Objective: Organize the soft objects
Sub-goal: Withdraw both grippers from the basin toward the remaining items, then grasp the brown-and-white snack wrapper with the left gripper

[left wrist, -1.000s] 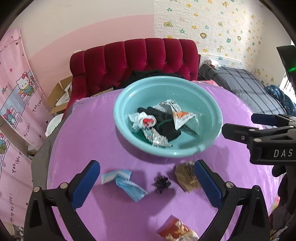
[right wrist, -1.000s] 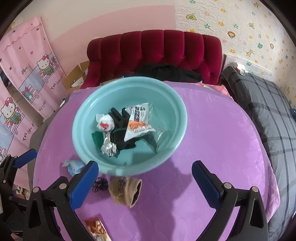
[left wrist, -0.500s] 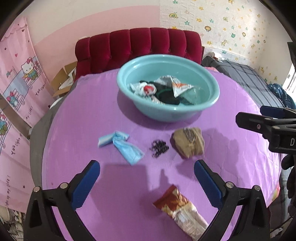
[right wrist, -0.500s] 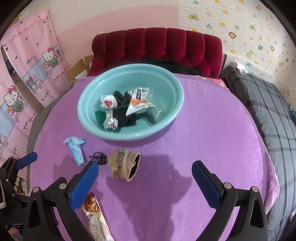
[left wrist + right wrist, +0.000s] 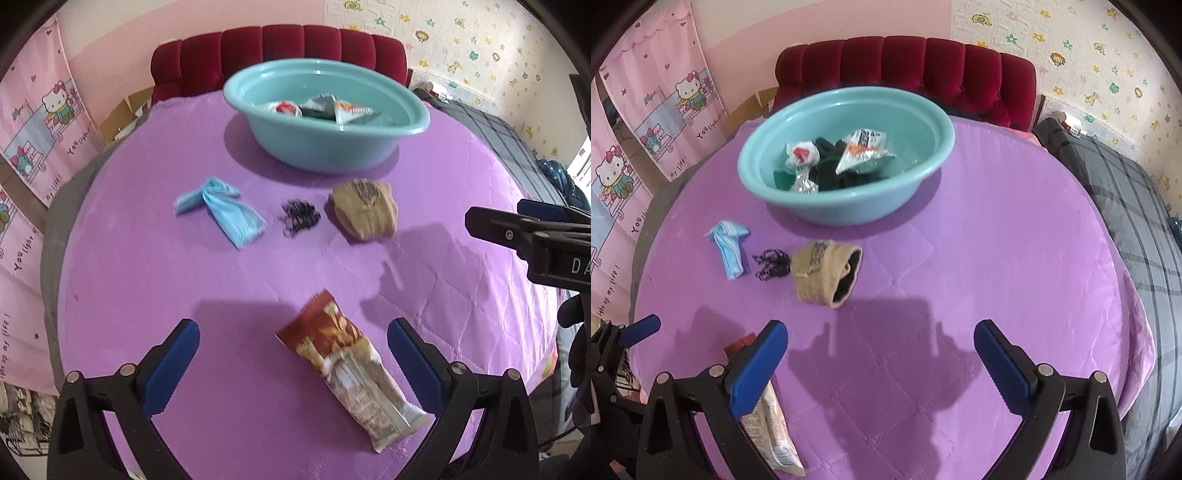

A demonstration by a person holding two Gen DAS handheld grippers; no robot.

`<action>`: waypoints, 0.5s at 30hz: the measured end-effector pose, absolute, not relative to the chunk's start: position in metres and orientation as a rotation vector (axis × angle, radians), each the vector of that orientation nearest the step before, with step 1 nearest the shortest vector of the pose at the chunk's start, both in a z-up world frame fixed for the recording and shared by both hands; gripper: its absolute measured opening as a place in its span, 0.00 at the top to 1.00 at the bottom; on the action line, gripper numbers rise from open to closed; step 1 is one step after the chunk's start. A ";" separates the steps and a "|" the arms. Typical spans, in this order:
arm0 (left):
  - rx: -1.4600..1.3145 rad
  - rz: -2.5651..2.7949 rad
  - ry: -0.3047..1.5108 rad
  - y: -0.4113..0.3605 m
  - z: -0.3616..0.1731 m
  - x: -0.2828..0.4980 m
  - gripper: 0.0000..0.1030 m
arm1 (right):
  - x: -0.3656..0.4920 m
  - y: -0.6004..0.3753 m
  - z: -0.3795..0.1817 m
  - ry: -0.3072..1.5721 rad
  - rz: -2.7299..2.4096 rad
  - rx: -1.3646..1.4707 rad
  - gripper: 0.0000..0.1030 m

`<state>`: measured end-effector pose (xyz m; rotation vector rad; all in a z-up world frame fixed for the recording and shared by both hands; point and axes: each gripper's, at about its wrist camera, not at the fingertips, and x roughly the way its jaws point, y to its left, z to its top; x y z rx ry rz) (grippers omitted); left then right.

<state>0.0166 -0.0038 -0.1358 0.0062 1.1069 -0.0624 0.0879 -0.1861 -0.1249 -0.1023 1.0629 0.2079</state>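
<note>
A teal basin (image 5: 325, 147) (image 5: 846, 210) at the far side of the purple table holds packets, foil and a black glove. In front of it lie a blue face mask (image 5: 229, 214) (image 5: 729, 247), a black hair net (image 5: 299, 218) (image 5: 772, 264) and a tan sock (image 5: 364, 210) (image 5: 823, 273). A red-brown snack packet (image 5: 351, 365) (image 5: 772, 424) lies near the front edge. My left gripper (image 5: 293, 365) is open and empty, its fingers either side of the packet's near end. My right gripper (image 5: 881, 363) is open and empty over bare cloth, in front of the sock.
A red tufted headboard (image 5: 905, 70) stands behind the table. A grey plaid bed (image 5: 1126, 206) lies to the right. Pink cartoon curtains (image 5: 646, 122) and cardboard boxes (image 5: 125, 114) are on the left. The right gripper's body shows at the right of the left wrist view (image 5: 535, 236).
Both grippers have drawn back from the basin toward the table's front edge and lowered. The snack packet has come into view between the left gripper's fingers. No object has moved.
</note>
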 end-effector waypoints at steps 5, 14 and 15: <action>-0.008 -0.059 1.148 -0.012 -0.152 0.008 0.00 | 0.083 -0.190 -0.136 1.086 0.215 -0.108 0.00; -0.043 -0.055 1.221 -0.026 -0.177 0.001 0.00 | 0.076 -0.196 -0.150 1.110 0.229 -0.114 0.00; -0.052 -0.057 1.234 -0.028 -0.181 0.000 0.00 | 0.076 -0.198 -0.152 1.115 0.229 -0.115 0.00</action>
